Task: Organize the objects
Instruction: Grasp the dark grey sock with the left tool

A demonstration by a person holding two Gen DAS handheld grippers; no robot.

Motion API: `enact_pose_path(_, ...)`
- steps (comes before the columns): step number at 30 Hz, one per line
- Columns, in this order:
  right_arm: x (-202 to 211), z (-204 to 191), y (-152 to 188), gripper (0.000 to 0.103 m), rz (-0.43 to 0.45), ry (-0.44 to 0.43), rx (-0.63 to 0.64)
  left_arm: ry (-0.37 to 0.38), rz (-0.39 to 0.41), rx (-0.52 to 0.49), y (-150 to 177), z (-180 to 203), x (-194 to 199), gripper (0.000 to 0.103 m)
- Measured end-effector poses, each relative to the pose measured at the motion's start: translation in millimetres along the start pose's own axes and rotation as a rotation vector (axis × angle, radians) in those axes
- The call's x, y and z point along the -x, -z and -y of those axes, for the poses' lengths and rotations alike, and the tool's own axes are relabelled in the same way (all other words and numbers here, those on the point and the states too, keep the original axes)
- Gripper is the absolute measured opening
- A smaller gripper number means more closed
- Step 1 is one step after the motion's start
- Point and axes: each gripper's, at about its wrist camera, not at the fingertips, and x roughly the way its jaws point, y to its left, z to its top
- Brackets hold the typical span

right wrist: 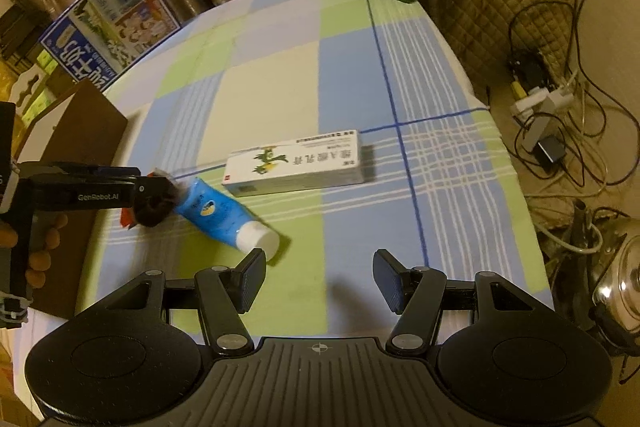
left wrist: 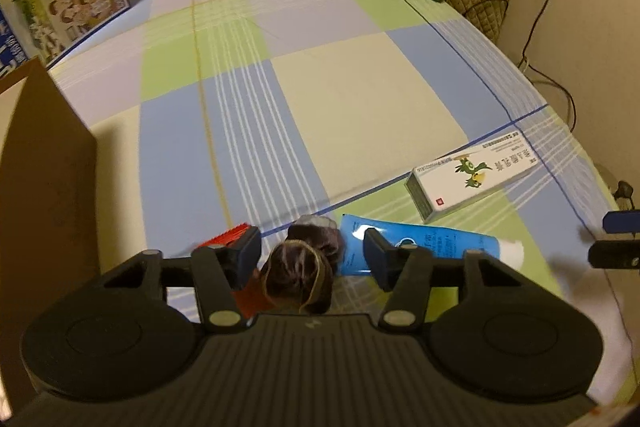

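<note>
Down low in the left wrist view: left gripper [left wrist: 310,253] fingers half-spread around a dark hair scrunchie [left wrist: 302,271], not visibly pressing, beside the blue tube [left wrist: 420,247] on the bench [left wrist: 360,87].

Seen from the right wrist view: right gripper [right wrist: 320,277] fingers apart, empty, poised near the tube's white cap [right wrist: 258,239]; white carton [right wrist: 296,167] just beyond.

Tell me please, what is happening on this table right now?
A person is tidying small things on a checked tablecloth with two handheld grippers. The left gripper is down over a dark hair scrunchie, jaws on either side of it; whether they press it yet is unclear. Beside it lie a blue tube and a white box. The right gripper hovers open and empty near the tube's white cap.
</note>
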Motion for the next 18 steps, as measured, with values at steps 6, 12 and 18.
enact_pose_path(6,-7.0,2.0,-0.9,0.057,-0.015,0.004,-0.012,0.001,-0.052,0.002,2.2,-1.0,-20.5,0.039)
enact_pose_path(12,-14.3,0.9,-3.0,0.057,-0.028,-0.005,-0.005,-0.015,-0.085,0.029,15.5,-0.8,-27.3,0.031)
enact_pose_path(18,-22.5,-11.5,-8.9,0.057,-0.032,-0.041,0.056,-0.025,-0.068,0.063,25.1,-0.7,-17.9,0.02)
